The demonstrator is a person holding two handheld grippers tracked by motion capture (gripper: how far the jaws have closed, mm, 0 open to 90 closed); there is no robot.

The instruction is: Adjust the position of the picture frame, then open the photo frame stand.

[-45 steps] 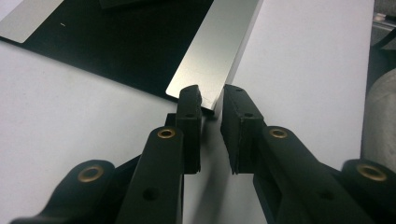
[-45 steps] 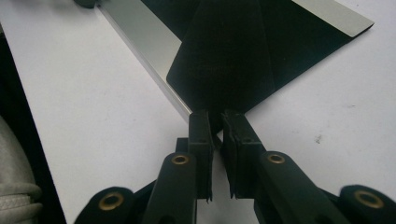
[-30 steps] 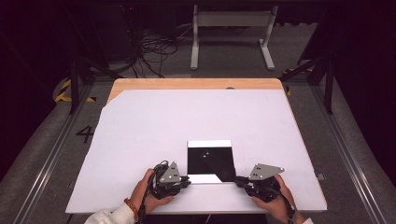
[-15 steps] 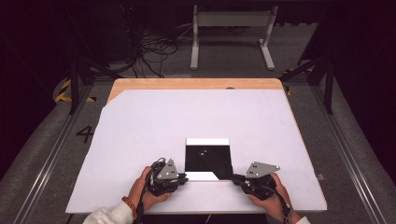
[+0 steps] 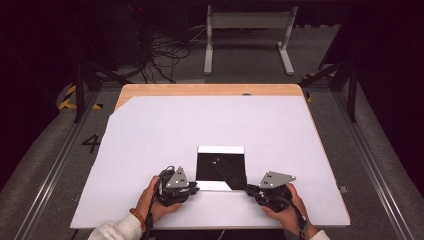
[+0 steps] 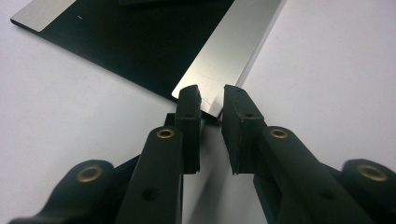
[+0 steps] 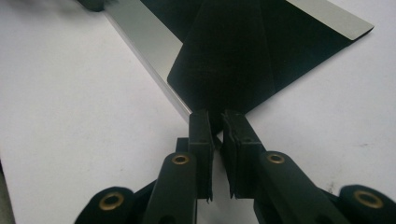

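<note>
A black sheet (image 5: pixel 220 167) with a pale underside lies near the front of the white table (image 5: pixel 210 125), a pale strip folded up along its far and near edges. My left gripper (image 5: pixel 194 187) sits at the sheet's near left corner. In the left gripper view the pale strip's corner (image 6: pixel 233 51) lies between the tips of the left gripper (image 6: pixel 211 100). Its jaws have just been opening, and a gap shows on both sides of the corner. My right gripper (image 5: pixel 248 189) is at the near right corner. In the right gripper view the right gripper (image 7: pixel 217 119) is shut on the tip of a black folded flap (image 7: pixel 229 60).
Both hands rest close to the table's front edge. A wooden border (image 5: pixel 210 90) runs along the far side. Beyond it the floor carries loose cables (image 5: pixel 165 55) and a metal stand (image 5: pixel 247 30). Rails run along the floor on both sides.
</note>
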